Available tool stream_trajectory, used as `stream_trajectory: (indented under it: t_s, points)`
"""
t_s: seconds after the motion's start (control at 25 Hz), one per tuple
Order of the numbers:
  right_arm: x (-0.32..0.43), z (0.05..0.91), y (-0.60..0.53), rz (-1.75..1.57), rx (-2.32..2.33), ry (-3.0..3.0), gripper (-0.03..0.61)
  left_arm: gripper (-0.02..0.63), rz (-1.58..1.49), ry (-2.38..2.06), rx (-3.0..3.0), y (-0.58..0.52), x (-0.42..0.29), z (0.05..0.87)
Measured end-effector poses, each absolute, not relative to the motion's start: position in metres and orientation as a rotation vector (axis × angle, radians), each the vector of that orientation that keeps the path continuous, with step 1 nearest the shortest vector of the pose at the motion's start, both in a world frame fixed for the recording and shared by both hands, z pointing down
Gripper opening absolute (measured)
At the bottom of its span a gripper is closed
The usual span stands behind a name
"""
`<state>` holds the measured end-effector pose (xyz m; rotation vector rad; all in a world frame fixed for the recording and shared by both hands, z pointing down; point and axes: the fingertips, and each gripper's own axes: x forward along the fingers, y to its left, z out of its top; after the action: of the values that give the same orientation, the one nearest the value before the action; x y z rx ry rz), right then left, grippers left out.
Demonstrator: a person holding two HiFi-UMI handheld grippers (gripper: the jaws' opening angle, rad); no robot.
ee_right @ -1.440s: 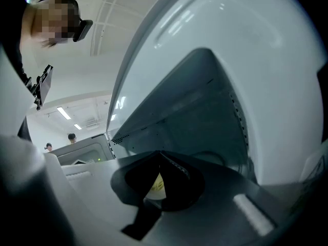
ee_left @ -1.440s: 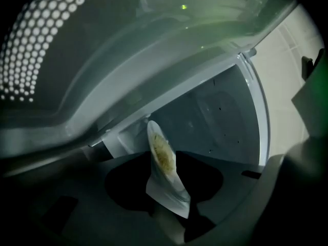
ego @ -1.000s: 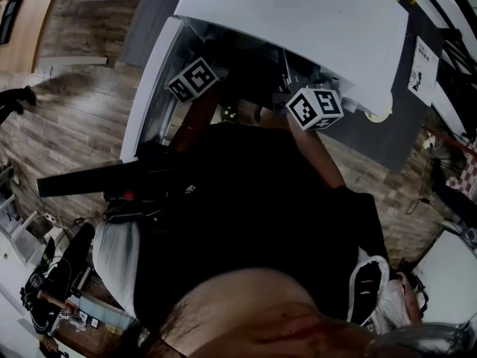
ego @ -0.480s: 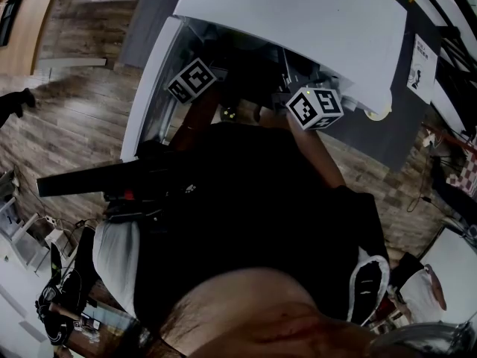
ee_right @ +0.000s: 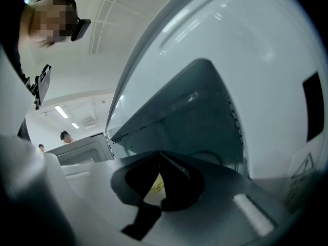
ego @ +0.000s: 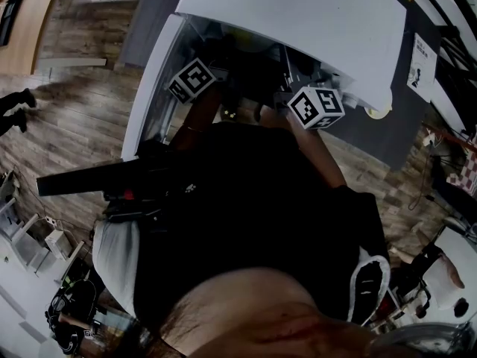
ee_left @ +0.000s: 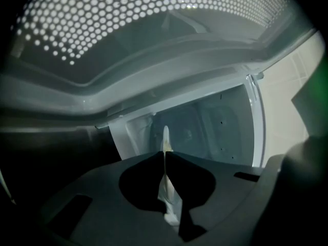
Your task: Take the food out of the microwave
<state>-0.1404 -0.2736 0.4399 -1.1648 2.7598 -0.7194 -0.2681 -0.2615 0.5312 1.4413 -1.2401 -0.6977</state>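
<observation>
The white microwave (ego: 298, 13) stands with its door (ego: 149, 88) swung open, and both grippers reach into the cavity below their marker cubes (ego: 192, 79) (ego: 315, 107). In the left gripper view my left gripper (ee_left: 164, 155) has just been closing. Its jaws now pinch the thin white rim of a dish (ee_left: 165, 137), seen edge-on. In the right gripper view my right gripper (ee_right: 160, 158) is shut, and a pale white-yellow piece of the dish (ee_right: 157, 184) shows between its jaws. The food itself is hidden.
The door's perforated window (ee_left: 154, 24) hangs close above the left gripper. The grey cavity wall (ee_left: 205, 132) lies ahead. My body in a black shirt (ego: 246, 215) blocks most of the head view. A wooden floor (ego: 82, 125) lies left. A second microwave (ee_right: 82, 155) stands behind.
Both marker cubes stay where they were at the microwave's mouth. Only people and clutter at the lower edges of the head view have shifted.
</observation>
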Motion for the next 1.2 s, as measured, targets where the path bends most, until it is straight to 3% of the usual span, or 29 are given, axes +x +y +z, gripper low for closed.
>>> stream_trajectory:
  t_s: [1.2]
  points:
    - [-0.122,0.431,-0.234,-0.651,-1.326,2.68,0.002,0.015,-0.635,-1.098,1.519,-0.232,-0.246,0.516]
